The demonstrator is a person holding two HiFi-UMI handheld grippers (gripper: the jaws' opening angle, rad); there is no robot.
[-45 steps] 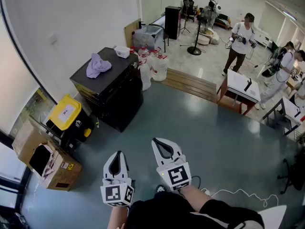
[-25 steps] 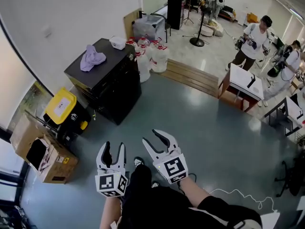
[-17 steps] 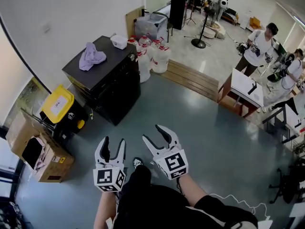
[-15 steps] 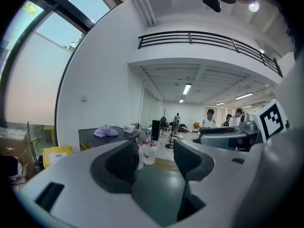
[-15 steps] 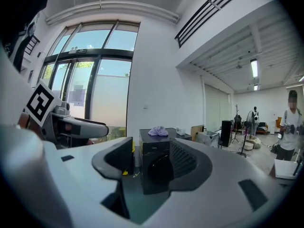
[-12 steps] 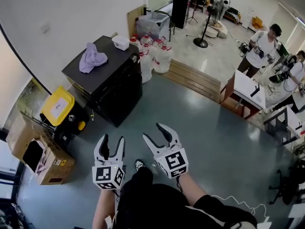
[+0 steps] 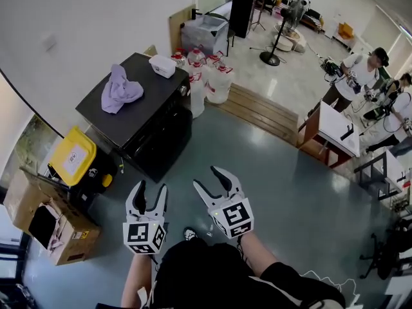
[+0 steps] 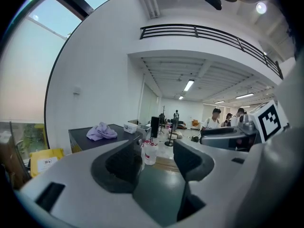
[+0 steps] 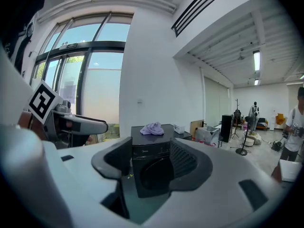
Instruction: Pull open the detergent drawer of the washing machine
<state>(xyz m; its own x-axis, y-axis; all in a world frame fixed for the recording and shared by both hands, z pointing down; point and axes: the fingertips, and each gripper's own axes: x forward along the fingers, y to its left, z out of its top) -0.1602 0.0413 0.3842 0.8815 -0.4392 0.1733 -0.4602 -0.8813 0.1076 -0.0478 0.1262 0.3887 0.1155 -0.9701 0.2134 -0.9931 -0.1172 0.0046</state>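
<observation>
1. The washing machine [image 7: 161, 137] is a black front-loader with a dark flat top and a round door. It stands on the floor by the white wall, well ahead of both tools.
2. A purple cloth [image 7: 119, 89] and a small white box [image 7: 162, 65] sit on top of it.
3. The detergent drawer is too small to pick out.
4. The left tool [image 7: 150, 188] and right tool [image 7: 209, 180] have just been opening. Both are now spread wide, with nothing between them.
</observation>
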